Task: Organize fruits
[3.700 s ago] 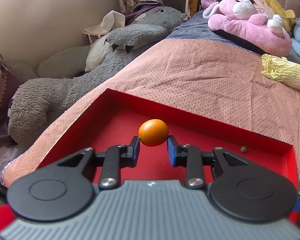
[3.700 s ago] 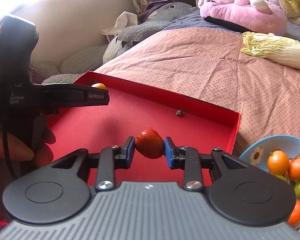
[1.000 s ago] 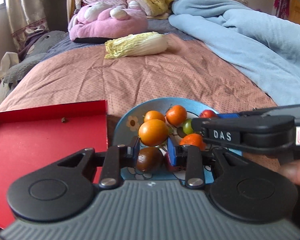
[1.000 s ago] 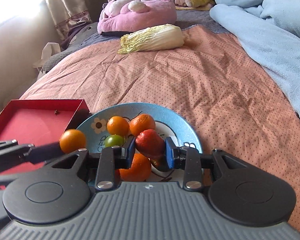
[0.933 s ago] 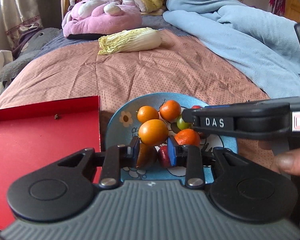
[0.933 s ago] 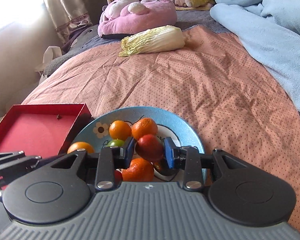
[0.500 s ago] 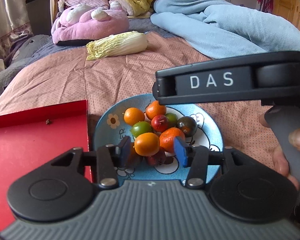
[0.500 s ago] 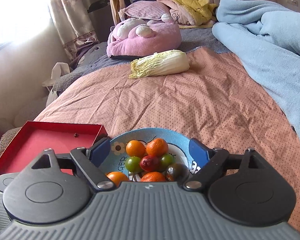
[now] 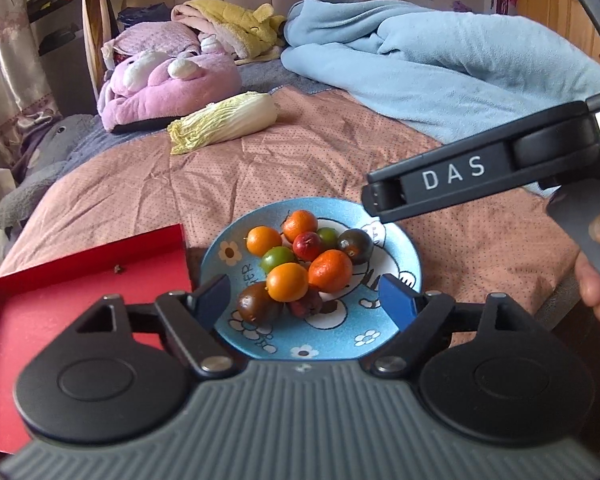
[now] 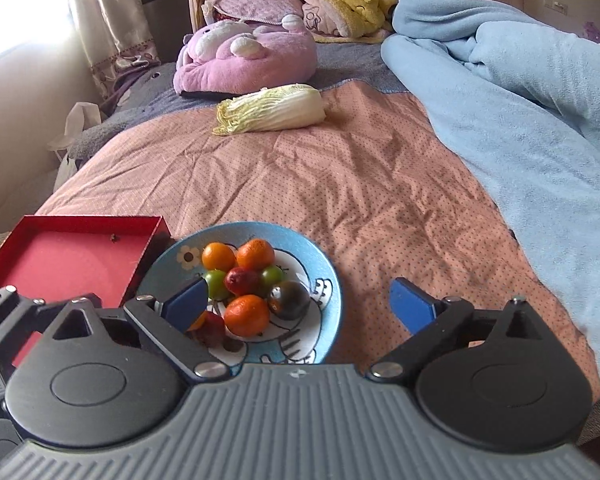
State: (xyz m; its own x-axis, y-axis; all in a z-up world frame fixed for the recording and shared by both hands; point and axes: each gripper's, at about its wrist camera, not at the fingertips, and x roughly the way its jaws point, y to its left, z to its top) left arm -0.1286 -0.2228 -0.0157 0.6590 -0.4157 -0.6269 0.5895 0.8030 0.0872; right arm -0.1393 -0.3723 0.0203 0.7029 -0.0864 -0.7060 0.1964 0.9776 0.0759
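Note:
A blue cartoon plate (image 9: 404, 248) (image 10: 328, 276) on the pink bedspread holds several small fruits: orange, green, red and dark ones. My left gripper (image 9: 304, 292) hovers over the plate's near side. Its jaws are opening wide and its pads touch nothing. The orange fruit (image 9: 287, 282) lies on the pile below and between them. My right gripper (image 10: 300, 300) hangs above the plate's near right edge. Its jaws are also opening, with nothing held. The red fruit (image 10: 242, 280) rests in the middle of the pile. The red tray (image 9: 60, 304) (image 10: 68, 256) left of the plate holds only a small speck.
The right tool's black side bar (image 9: 480, 168) crosses the left wrist view at upper right, with a hand (image 9: 596, 280) on its handle. A napa cabbage (image 10: 272, 110), a pink plush (image 10: 244, 60) and a blue blanket (image 10: 520, 100) lie farther up the bed.
Both grippers have opened: the left let go of the orange fruit, the right the red fruit, and both now lie on the plate. Both grippers have pulled back and up.

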